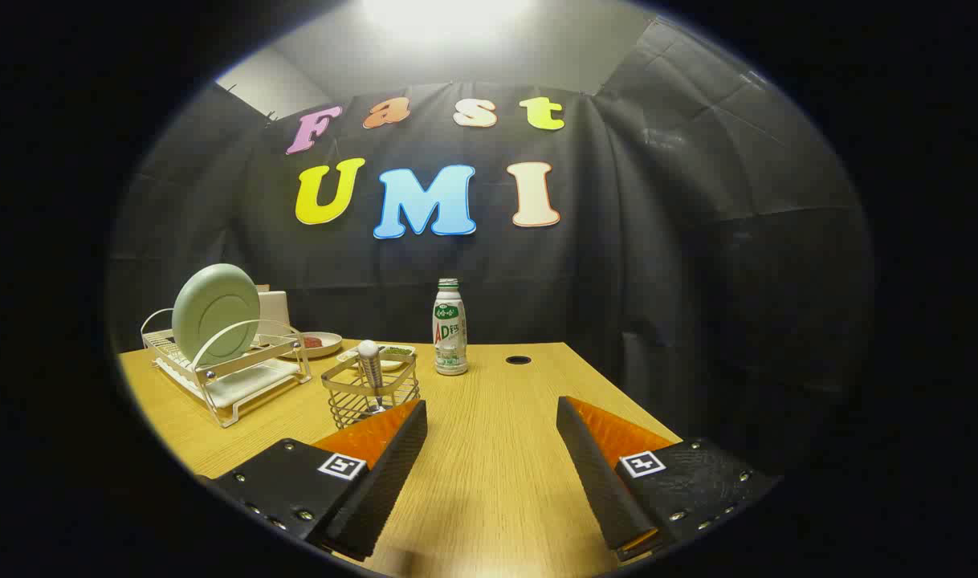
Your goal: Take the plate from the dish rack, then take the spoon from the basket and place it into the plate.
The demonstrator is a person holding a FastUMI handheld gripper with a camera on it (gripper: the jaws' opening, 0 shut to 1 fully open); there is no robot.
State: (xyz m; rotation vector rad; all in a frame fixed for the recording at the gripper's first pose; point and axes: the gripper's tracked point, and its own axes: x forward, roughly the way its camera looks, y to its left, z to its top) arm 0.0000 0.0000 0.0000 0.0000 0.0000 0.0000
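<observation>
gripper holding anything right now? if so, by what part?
Nothing held. The gripper is open over bare table; the plate stands in the dish rack, and the spoon is in the basket.

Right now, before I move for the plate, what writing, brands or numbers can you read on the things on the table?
Bottle: printed label, too small and blurred to read.
Gripper: a square coded marker on each side, pattern only, no words; it is open over the table, nothing between its fingers.
Plate, dish rack, spoon, basket: no text visible.
</observation>
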